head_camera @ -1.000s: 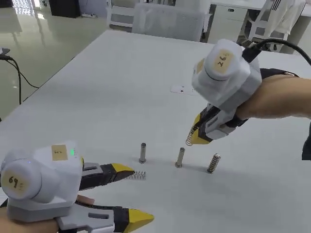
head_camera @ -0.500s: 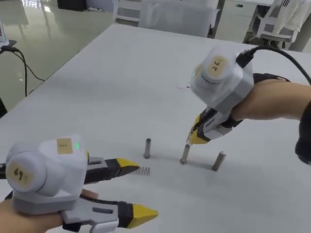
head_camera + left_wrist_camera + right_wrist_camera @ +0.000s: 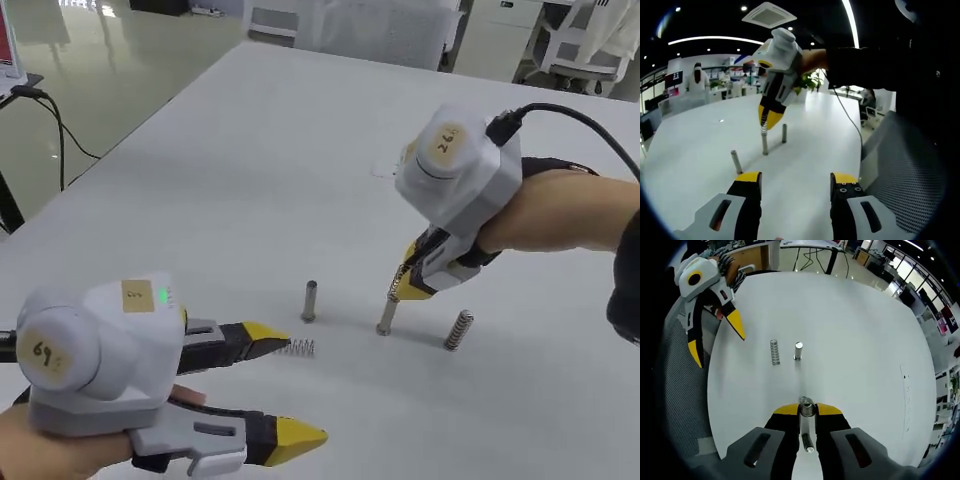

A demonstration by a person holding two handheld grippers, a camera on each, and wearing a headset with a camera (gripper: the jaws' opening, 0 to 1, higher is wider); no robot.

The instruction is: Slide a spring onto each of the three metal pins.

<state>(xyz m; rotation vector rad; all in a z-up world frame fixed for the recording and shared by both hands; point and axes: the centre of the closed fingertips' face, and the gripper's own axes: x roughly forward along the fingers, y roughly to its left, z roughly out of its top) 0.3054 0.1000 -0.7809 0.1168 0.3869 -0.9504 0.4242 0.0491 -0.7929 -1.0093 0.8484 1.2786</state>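
Since a second ago the right tool point(image 3: 414, 287) has come down closer to the middle pin point(image 3: 385, 318). The lower end of the held spring point(image 3: 398, 282) now meets the pin's top instead of hanging above it and off to one side. Whether the coil has started over the pin I cannot tell.

Nearest the person, the left tool point(image 3: 290, 388) hovers low over the white counter point(image 3: 200, 200). Its yellow-tipped jaws are spread wide with nothing between them. Just past its upper jaw tip a loose spring point(image 3: 300, 347) lies flat on the counter. Its long axis runs left to right in the head view, and one end almost touches that tip.

Beyond it, three pins stand upright in a row across the counter. The left pin point(image 3: 310, 300) is bare. The middle pin is bare along the part of its shaft that shows. The right pin point(image 3: 464, 316) wears a fitted spring point(image 3: 458, 333), whose axis runs up along the pin.

Over the middle pin, the right tool's jaws are clamped on the held spring near its upper end. That spring hangs nearly upright, its long axis about in line with the pin and its free end pointing down. The left gripper view shows spring and pin stacked in one line under the yellow tips. A black cable point(image 3: 560, 108) runs back from the right tool, above the hand that holds it.
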